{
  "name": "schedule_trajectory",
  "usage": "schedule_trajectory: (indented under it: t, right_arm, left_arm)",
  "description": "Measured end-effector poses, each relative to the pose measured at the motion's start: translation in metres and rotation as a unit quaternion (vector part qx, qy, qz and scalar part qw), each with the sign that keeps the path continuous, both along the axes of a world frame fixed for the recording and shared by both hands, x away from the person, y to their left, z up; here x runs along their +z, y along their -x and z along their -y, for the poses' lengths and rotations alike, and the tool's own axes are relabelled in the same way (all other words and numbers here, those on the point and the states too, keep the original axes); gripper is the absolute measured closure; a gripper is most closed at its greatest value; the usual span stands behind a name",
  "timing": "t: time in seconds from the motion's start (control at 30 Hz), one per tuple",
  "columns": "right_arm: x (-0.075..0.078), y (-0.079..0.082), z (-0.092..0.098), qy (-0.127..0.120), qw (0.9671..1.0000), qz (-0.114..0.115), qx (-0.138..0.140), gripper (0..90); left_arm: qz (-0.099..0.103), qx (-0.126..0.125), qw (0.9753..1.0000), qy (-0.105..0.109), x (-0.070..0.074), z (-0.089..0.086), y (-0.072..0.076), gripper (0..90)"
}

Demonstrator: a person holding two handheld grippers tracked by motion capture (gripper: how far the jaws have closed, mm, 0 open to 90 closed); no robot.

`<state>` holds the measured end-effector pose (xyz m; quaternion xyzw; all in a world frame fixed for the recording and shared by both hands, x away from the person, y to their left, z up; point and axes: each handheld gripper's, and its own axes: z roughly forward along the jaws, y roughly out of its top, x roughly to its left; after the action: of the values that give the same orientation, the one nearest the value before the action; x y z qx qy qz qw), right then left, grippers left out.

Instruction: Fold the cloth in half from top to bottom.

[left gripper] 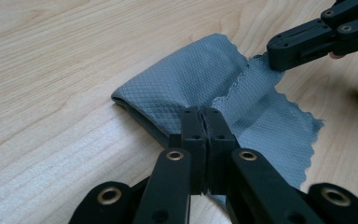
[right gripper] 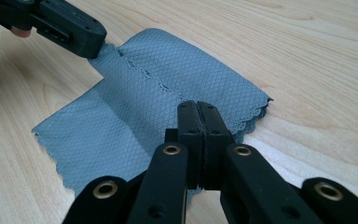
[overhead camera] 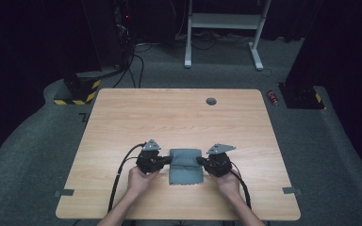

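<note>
Grey cloth (overhead camera: pixel 185 166) on table (overhead camera: pixel 122 122), both grippers' fingers clamping its edges

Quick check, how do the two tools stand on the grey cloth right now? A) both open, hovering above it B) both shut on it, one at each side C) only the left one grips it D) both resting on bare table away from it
B: the left tool and the right tool each have their jaws pressed together on an edge of the grey cloth, at opposite sides.

You are working in a lab. Note the dark curtains (overhead camera: pixel 23 47), hazard-striped stand base (overhead camera: pixel 75 92), floor cables (overhead camera: pixel 134 66) and bare wooden table (overhead camera: pixel 179 117)
</note>
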<state>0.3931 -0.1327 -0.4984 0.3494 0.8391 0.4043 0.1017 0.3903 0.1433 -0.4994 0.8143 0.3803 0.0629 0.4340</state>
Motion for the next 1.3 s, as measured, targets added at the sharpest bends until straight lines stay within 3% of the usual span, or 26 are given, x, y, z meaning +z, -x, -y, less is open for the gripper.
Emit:
schedule_trajectory:
  t: [0.3, 0.83, 1.3]
  right_arm:
    - [-0.002, 0.007, 0.002, -0.01, 0.9999, -0.002, 0.003, 88.9]
    - [-0.009, 0.018, 0.004, -0.003, 0.9999, -0.004, 0.009, 88.9]
    - [-0.013, 0.026, 0.003, 0.011, 0.9998, -0.002, 0.016, 88.6]
  left_arm:
    - [-0.001, -0.003, 1.0, -0.004, -0.005, 0.0, 0.009, 88.7]
    - [-0.003, -0.012, 0.9999, -0.008, -0.011, 0.003, 0.019, 88.6]
    - [0.0, -0.02, 0.9995, -0.024, -0.013, 0.005, 0.027, 88.4]
